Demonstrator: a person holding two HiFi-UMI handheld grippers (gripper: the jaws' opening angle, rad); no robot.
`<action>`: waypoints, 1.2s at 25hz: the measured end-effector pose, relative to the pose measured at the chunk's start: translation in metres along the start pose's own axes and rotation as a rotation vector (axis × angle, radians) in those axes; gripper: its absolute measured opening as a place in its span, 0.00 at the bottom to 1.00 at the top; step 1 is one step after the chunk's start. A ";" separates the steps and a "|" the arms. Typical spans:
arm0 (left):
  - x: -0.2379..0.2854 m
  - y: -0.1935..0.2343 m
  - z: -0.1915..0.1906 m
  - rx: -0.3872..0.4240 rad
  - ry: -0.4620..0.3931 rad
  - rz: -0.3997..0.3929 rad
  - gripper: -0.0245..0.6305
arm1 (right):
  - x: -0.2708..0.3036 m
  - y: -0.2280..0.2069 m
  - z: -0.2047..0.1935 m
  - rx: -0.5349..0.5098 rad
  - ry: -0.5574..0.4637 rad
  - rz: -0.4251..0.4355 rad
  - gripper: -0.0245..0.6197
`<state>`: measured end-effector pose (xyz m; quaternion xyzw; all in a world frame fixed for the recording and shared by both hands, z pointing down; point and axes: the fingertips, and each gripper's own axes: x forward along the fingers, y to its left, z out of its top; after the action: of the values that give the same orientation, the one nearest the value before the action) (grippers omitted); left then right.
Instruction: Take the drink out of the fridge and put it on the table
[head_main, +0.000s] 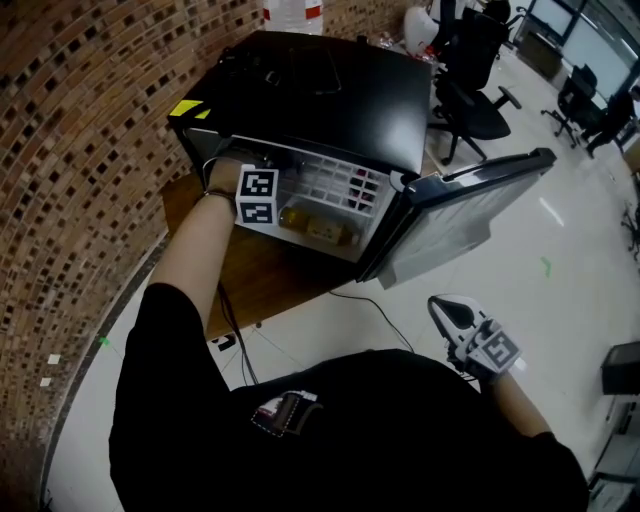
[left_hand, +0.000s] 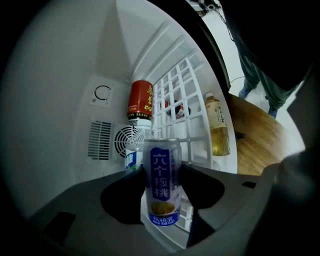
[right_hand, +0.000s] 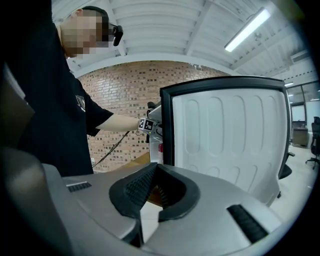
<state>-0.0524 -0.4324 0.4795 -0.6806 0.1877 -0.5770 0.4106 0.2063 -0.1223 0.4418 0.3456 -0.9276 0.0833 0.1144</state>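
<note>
A blue and white drink can (left_hand: 161, 182) stands inside the open black mini fridge (head_main: 330, 95), and my left gripper (left_hand: 161, 175) is shut on it, one pad on each side. In the head view the left gripper (head_main: 262, 200) reaches into the fridge's front, its fingertips hidden inside. Behind the blue can are a red can (left_hand: 140, 100) and a clear bottle (left_hand: 133, 147). A yellow tea bottle (left_hand: 217, 125) stands by the white wire shelf (left_hand: 185, 100). My right gripper (right_hand: 154, 172) is shut and empty, held low at the right (head_main: 452, 312), away from the fridge.
The fridge sits on a wooden table (head_main: 270, 275) against a brick wall (head_main: 80, 150). Its door (head_main: 460, 215) swings out to the right. A black cable (head_main: 380, 310) runs over the pale floor. Office chairs (head_main: 475, 90) stand behind the fridge.
</note>
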 end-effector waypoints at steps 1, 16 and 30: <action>-0.005 0.001 0.001 -0.028 -0.017 0.008 0.37 | -0.001 0.002 0.000 0.000 0.001 -0.001 0.06; -0.119 -0.016 0.043 -0.492 -0.343 0.134 0.38 | 0.056 0.024 0.028 -0.058 -0.029 0.111 0.06; -0.176 -0.180 -0.004 -1.175 -0.478 0.221 0.38 | 0.200 0.112 0.012 -0.104 -0.058 0.446 0.06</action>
<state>-0.1419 -0.1991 0.5079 -0.8784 0.4450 -0.1648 0.0571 -0.0165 -0.1664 0.4754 0.1280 -0.9870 0.0489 0.0842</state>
